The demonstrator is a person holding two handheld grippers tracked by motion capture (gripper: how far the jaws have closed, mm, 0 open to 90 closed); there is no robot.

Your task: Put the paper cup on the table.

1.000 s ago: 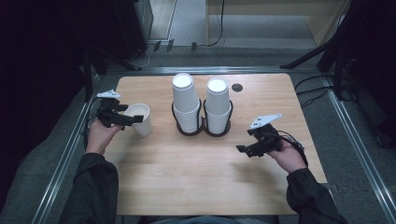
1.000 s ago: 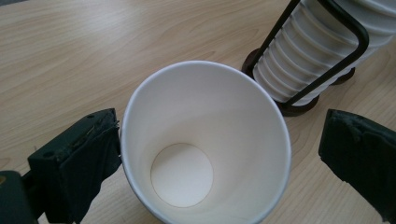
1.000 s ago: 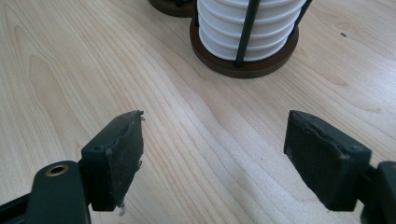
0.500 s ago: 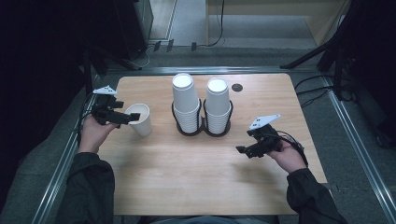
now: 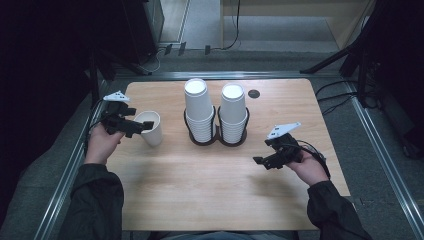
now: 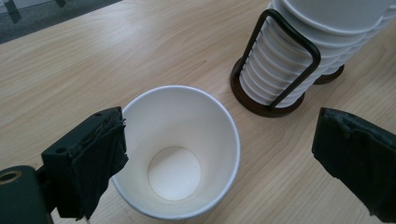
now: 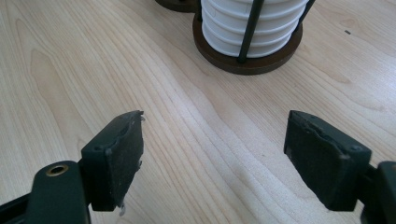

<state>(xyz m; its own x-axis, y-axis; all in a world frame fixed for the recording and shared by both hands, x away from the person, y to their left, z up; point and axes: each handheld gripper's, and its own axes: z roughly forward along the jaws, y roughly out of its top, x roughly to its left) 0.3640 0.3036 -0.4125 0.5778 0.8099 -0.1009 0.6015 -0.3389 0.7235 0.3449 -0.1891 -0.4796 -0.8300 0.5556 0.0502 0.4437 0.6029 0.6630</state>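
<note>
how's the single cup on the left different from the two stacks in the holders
The single cup stands alone, mouth up and empty, on the bare table; the two stacks are many nested cups standing bottom up. The single cup is low; the two stacks rise taller. The single cup has no holder; black wire holders ring the stacks. All are plain white paper.

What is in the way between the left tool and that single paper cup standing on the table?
Nothing visible. The left tool is open right over the single cup, one jaw at its rim, the other apart on the far side. The cup stacks in their holder stand off to the side.
</note>
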